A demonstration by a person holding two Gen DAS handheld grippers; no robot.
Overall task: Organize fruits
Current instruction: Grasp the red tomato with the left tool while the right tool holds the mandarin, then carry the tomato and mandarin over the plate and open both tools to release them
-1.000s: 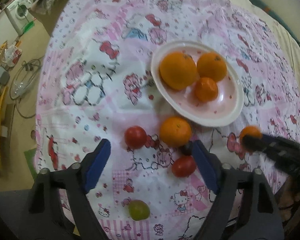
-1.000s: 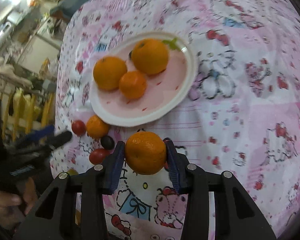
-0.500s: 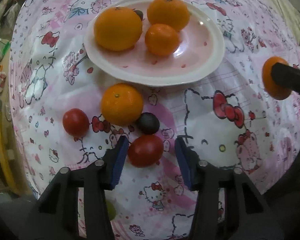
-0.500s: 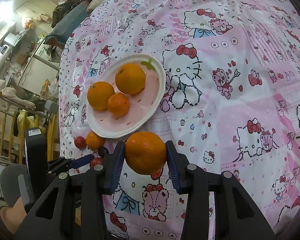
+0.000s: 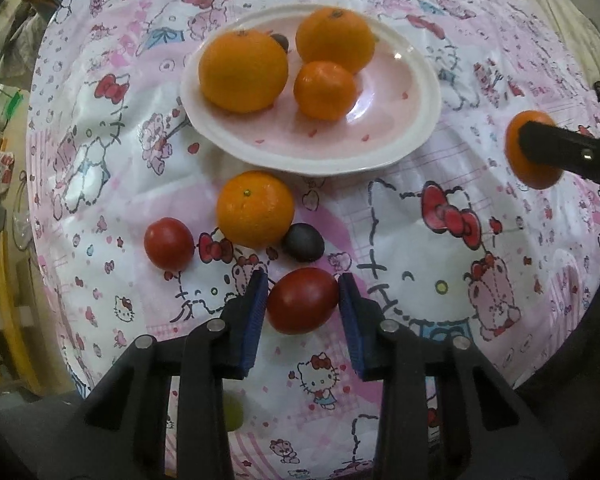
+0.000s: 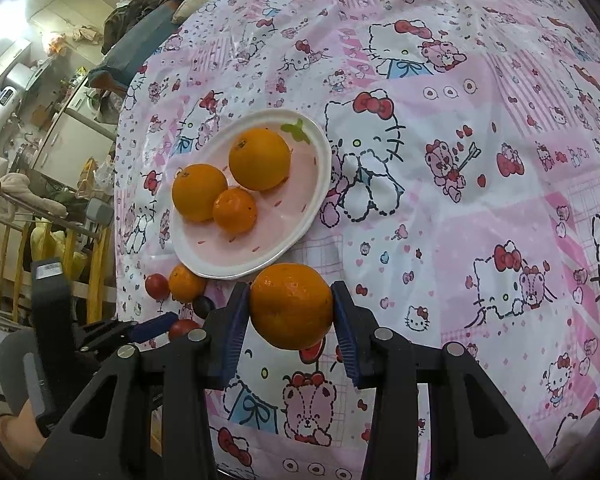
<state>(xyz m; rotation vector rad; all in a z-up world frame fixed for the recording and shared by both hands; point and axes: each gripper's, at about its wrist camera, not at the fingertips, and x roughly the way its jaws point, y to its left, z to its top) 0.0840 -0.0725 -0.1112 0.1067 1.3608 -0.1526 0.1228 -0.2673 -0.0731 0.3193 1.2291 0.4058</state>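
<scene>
A pink plate (image 5: 384,128) holds three oranges and a dark fruit behind them. On the cloth in front of it lie an orange (image 5: 255,209), a red tomato (image 5: 169,243) and a dark plum (image 5: 303,242). My left gripper (image 5: 302,301) is shut on a second red tomato (image 5: 302,300) resting on the cloth. My right gripper (image 6: 291,307) is shut on an orange (image 6: 291,305) and holds it above the cloth, just in front of the plate (image 6: 300,216). That held orange also shows at the right of the left wrist view (image 5: 518,156).
A green grape (image 5: 233,416) lies under the left gripper's body. The Hello Kitty cloth (image 6: 460,184) covers the table, whose edge drops off at the left. Furniture, railings and clutter stand beyond that edge (image 6: 40,140).
My left gripper moved in over the near tomato and its fingers closed onto it. My right gripper drew back and up from the plate with its orange still held.
</scene>
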